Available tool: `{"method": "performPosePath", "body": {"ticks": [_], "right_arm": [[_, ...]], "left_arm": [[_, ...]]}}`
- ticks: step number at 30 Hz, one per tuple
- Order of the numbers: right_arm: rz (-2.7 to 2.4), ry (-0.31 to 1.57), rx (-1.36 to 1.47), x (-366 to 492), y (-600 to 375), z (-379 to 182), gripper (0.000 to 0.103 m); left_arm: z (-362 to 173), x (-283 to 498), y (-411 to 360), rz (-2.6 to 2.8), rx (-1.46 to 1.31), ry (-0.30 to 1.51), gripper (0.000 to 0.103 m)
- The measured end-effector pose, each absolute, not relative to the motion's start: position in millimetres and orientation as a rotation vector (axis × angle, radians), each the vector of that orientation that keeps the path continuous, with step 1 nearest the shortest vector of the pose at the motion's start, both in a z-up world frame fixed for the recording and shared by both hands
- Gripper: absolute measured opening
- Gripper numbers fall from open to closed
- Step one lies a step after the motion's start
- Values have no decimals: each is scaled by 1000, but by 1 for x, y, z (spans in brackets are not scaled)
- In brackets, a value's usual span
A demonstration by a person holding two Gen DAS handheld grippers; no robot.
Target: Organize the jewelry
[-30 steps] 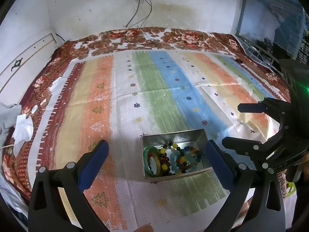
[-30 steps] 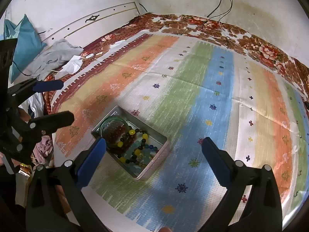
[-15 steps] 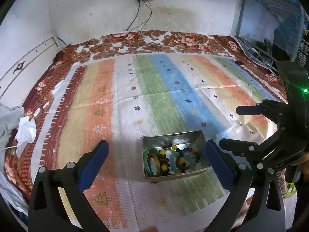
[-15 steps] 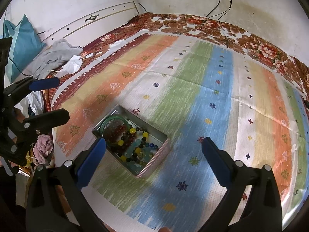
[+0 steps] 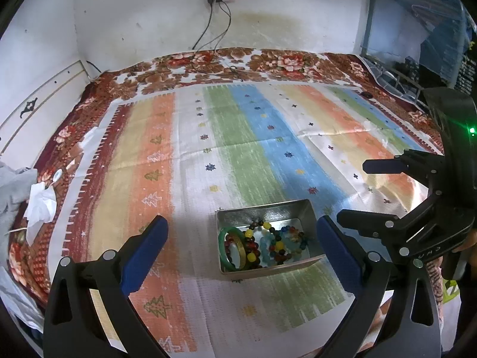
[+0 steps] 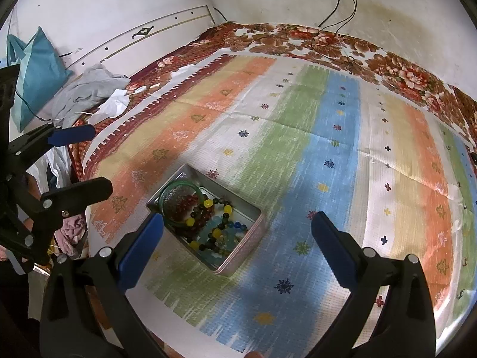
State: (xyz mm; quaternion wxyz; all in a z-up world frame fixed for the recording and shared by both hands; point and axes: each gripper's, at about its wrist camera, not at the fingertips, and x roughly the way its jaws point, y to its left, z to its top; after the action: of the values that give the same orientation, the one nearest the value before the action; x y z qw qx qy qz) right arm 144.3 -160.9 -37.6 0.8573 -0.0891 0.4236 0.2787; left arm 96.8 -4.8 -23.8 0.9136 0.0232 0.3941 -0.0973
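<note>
A shallow metal tin (image 5: 269, 209) (image 6: 252, 232) lies on the striped cloth near its front edge. Inside it are a green bangle (image 5: 223, 249) (image 6: 167, 192), dark red beads (image 6: 190, 201), yellow-and-dark beads (image 5: 249, 246) (image 6: 220, 217) and pale blue beads (image 5: 265, 247), all tangled together. My left gripper (image 5: 241, 234) hovers above and just short of the tin, open, nothing between its blue pads. My right gripper (image 6: 237, 229) hangs open over the tin's right side, also holding nothing. Each gripper shows at the edge of the other's view: the right one (image 5: 366, 191), the left one (image 6: 86, 161).
The striped cloth (image 5: 238, 155) covers a bed with a floral blanket (image 5: 238, 62) beneath. Grey clothing and white tissue (image 6: 98, 95) lie at the left edge, beside a teal bag (image 6: 32, 68). Cables (image 5: 214, 29) hang from a wall socket at the back.
Both grippers have drawn back and tilted up a little, so more of the far wall shows. The tin and its beads have not moved. Both stay open.
</note>
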Motion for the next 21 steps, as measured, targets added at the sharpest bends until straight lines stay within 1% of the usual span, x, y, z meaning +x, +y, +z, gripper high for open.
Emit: {"method": "performPosePath", "body": {"ticks": [21], "right_arm": [[582,876,-155,142,-169,-32,98]], "left_arm": [[-18,90,-14,-240,60,795,97]]}}
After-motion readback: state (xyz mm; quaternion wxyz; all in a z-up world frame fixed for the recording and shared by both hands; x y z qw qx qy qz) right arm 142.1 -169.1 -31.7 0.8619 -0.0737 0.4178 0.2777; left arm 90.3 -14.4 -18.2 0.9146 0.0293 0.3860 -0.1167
